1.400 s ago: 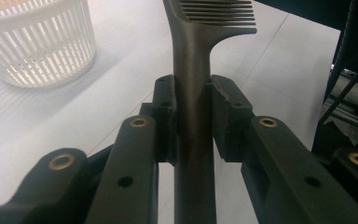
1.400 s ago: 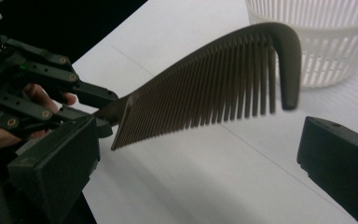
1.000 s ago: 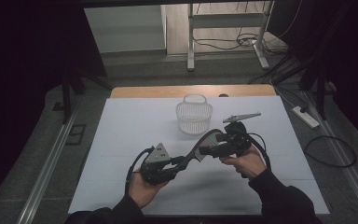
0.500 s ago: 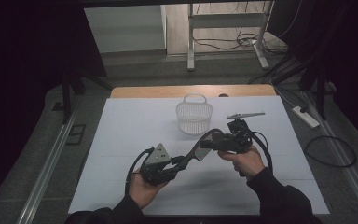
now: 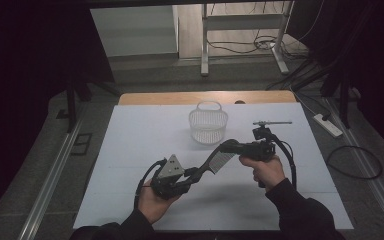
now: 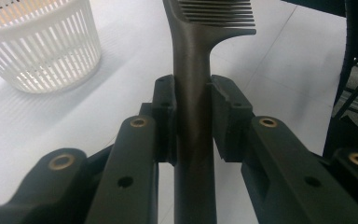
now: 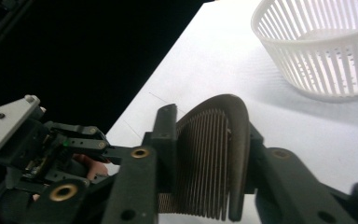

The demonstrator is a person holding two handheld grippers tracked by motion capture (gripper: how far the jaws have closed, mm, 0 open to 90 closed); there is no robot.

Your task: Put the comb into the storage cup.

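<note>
A dark comb held between two hand-held grippers above the white table.

From above, the left gripper and right gripper carry the comb between them, in front of the white basket. The left gripper view shows its jaws clamped on the comb's handle. In the right gripper view the jaws have just been closing and now pinch the toothed end, basket beyond.
</note>
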